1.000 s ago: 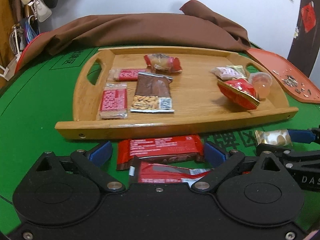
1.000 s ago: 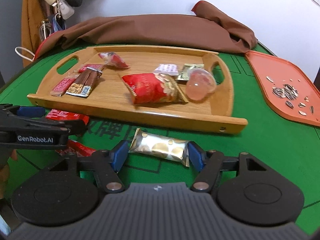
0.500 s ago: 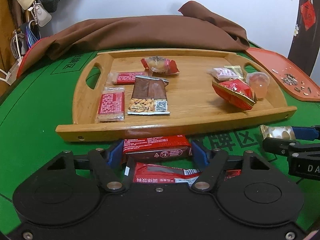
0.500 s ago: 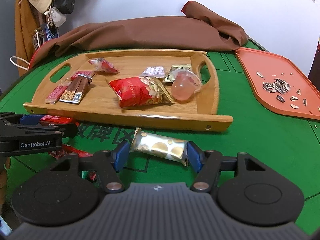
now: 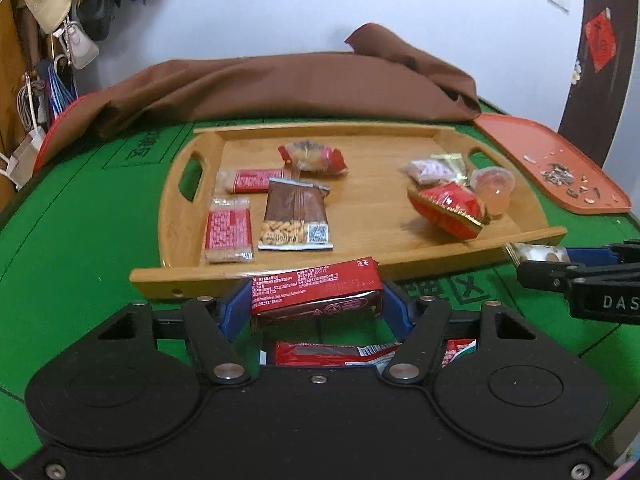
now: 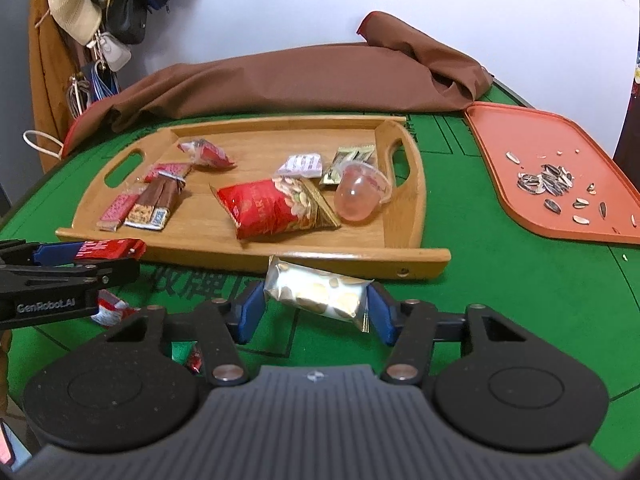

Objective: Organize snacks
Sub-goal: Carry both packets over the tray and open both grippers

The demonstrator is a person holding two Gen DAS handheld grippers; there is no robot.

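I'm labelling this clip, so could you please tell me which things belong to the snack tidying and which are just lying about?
Job:
- wooden tray
- red bar, in left hand-held gripper
- silver packet, in right hand-held gripper

Lying about:
- brown cloth
- orange tray

Right gripper (image 6: pixel 316 310): jaws closing on gold snack packet (image 6: pixel 318 294), 6 o'clock | wooden tray (image 6: pixel 256 256): centre, holding snacks | orange tray (image 6: pixel 516 152): 3 o'clock, sunflower seeds | left gripper (image 6: pixel 132 258): 9 o'clock, gripping red bar (image 6: pixel 108 248) | green counter (image 6: pixel 500 280)
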